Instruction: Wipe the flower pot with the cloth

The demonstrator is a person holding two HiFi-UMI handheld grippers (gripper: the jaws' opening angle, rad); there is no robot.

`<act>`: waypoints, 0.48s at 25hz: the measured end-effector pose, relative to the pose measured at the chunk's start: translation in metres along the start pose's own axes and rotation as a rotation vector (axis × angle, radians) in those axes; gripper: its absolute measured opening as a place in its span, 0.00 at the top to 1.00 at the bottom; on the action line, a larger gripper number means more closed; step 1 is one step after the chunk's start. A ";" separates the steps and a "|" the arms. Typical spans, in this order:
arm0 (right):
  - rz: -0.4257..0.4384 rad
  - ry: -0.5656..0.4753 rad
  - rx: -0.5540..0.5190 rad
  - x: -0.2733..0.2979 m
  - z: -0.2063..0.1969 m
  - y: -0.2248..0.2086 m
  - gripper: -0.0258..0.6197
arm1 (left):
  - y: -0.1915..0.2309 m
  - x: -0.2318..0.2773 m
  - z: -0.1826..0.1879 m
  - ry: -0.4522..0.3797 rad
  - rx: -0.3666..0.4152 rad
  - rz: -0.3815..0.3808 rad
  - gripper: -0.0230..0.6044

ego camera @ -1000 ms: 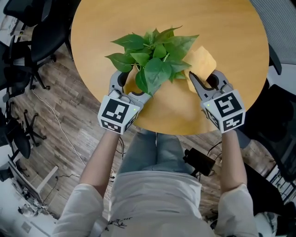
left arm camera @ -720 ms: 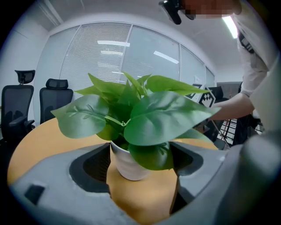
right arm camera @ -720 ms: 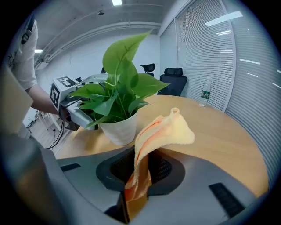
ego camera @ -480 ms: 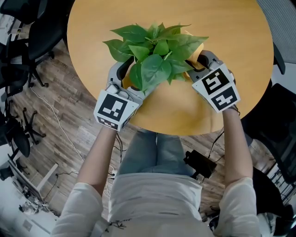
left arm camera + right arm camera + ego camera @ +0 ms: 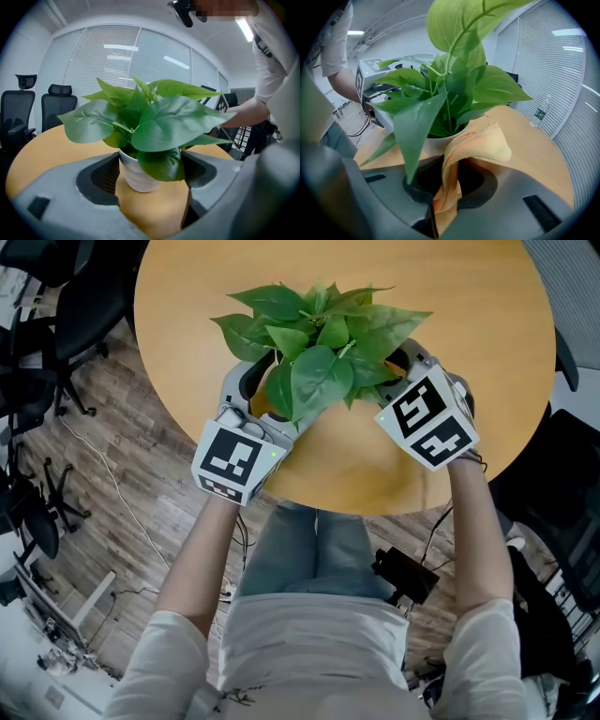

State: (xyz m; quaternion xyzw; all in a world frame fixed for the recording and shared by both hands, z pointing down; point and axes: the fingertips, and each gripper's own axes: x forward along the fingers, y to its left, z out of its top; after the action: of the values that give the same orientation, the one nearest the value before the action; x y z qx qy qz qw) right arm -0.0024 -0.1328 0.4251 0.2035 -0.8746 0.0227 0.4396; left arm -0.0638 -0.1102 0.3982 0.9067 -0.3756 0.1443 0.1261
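**Head view:** at centre frame, near the lower edge of the round wooden table (image 5: 469, 296), the plant's leaves (image 5: 323, 343) hide what stands beneath them. The left gripper (image 5: 262, 397) reaches in from the lower left and the right gripper (image 5: 403, 367) from the right. **Left gripper view:** the white ribbed flower pot (image 5: 137, 176) stands upright on the table at centre frame, between jaws set wide apart. The left-hand jaw lies against or just beside its wall, while bare table shows on the other side, so nothing is clamped. **Right gripper view:** the jaws are closed on the orange cloth (image 5: 480, 145), pinched at lower centre, and its free fold rises to the pot's rim just ahead. By its look, the pot is rigid, smooth and breakable, and light enough to slide or tip under a sideways rub. It is best steadied low on its wall, below the leaves. The cloth is soft and limp, so it needs a bunched grip.
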 end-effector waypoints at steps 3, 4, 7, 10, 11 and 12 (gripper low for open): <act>0.000 0.024 -0.028 0.000 -0.002 0.005 0.87 | -0.001 0.000 0.001 -0.005 -0.005 0.007 0.31; 0.003 0.030 -0.032 0.000 -0.003 0.007 0.87 | -0.001 0.000 0.001 -0.006 -0.007 0.009 0.32; 0.008 0.047 -0.043 0.001 -0.006 0.012 0.87 | -0.001 0.000 0.001 -0.007 -0.010 0.022 0.32; 0.004 0.059 -0.044 0.000 -0.010 0.017 0.87 | -0.002 0.001 0.001 -0.006 -0.021 0.040 0.32; 0.002 0.061 -0.040 0.000 -0.010 0.018 0.87 | -0.003 0.001 0.001 -0.005 -0.024 0.047 0.32; 0.000 0.063 -0.037 0.000 -0.011 0.019 0.87 | -0.003 0.001 0.000 -0.004 -0.027 0.054 0.32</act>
State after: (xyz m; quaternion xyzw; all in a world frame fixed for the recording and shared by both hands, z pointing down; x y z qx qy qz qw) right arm -0.0009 -0.1133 0.4343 0.1945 -0.8606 0.0127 0.4705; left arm -0.0606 -0.1092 0.3980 0.8949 -0.4021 0.1406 0.1334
